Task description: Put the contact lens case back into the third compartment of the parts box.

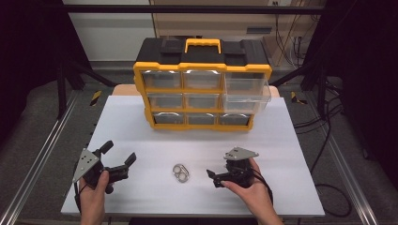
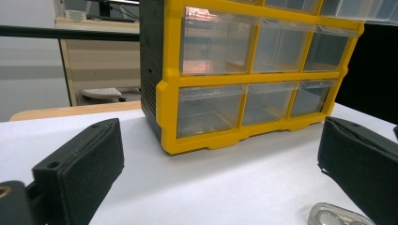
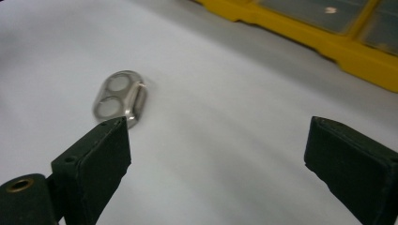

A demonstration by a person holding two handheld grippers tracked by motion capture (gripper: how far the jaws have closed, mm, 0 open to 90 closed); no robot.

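- Metal piece (image 1: 180, 172): a small silvery part with two round holes side by side, lying flat on the white surface (image 1: 141, 122) near its front edge, between the two hands and touching neither tool.
- In the right gripper view the metal piece (image 3: 120, 98) sits just beyond the tip of the jaw at the left of that view, outside the gap between the jaws; whether the jaw touches it I cannot tell.
- In the left gripper view the metal piece (image 2: 338, 218) shows at the bottom edge, just beside the jaw at the right of that view.
- Right tongs (image 1: 220, 176): held in the person's right hand (image 1: 251, 190), to the right of the metal piece and near it, released, the two black jaws standing well apart with bare surface between them.
- Left tongs (image 1: 119, 154): held in the person's left hand (image 1: 94, 194), to the left of the metal piece, released as well, jaws spread wide and pointing toward the back of the surface.
- Organiser (image 1: 202, 89): a yellow and black drawer cabinet with clear drawers in three rows, standing upright at the back of the surface, well apart from both hands.
- Its top right drawer (image 1: 246, 91) is pulled out forward; the other drawers sit flush.
- A yellow carry handle (image 1: 202, 45) lies on the black top of the organiser.
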